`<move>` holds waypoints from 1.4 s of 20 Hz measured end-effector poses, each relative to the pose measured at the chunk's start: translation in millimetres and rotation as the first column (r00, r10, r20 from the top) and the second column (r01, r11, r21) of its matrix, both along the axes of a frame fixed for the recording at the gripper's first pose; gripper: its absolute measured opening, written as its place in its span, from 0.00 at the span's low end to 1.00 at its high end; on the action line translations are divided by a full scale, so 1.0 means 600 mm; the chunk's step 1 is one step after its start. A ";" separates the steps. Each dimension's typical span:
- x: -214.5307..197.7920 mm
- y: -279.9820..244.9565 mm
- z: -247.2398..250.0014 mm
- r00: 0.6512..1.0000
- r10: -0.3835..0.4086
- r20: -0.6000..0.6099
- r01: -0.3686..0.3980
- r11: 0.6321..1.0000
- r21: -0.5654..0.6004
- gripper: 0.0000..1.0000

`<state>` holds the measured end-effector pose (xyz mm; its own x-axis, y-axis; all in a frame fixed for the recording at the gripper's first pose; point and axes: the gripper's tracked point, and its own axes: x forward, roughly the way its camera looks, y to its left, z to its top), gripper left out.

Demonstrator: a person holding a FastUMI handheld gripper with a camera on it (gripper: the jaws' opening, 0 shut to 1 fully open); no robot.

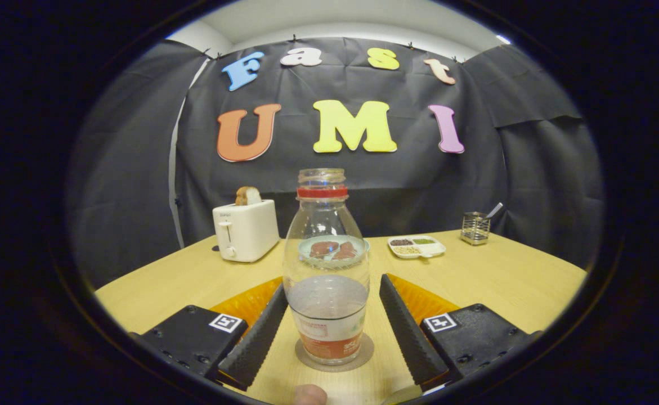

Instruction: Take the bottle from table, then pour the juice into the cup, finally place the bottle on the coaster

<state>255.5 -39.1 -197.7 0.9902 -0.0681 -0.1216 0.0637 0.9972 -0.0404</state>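
A clear, uncapped bottle [327, 264] with a red neck ring and a label near its base stands upright on a round grey coaster [363, 353] on the wooden table [498, 281]. Liquid fills roughly its lower third. My gripper [333, 284] is open, with the bottle between its two fingers. The left finger [256, 337] lies close along the bottle's side, and I cannot tell whether it touches. The right finger [408, 326] stands clear, with a gap of table showing. A pale curved rim [399, 395], perhaps the cup, peeks in just behind the right finger.
A white toaster [245, 229] with a slice of bread stands at the back left. A plate with pieces of meat [335, 248] shows behind the bottle. A divided dish of grains [416, 246] and a metal mesh holder [475, 228] sit at the back right. A fingertip [309, 395] shows nearest me.
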 end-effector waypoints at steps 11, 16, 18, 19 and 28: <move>-0.120 0.006 0.149 0.999 -0.012 0.046 0.012 1.000 -0.004 1.00; -0.211 -0.011 0.249 0.993 -0.064 0.096 0.067 0.997 -0.029 1.00; -0.244 -0.004 0.281 0.993 -0.066 0.103 0.068 0.997 -0.020 1.00; -0.262 0.000 0.297 0.992 -0.064 0.106 0.065 0.998 -0.008 1.00; -0.381 0.006 0.366 0.993 -0.062 0.100 0.065 0.998 -0.026 1.00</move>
<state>27.1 -35.6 21.9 0.9909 -0.1329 -0.0206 0.1315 0.9895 -0.0602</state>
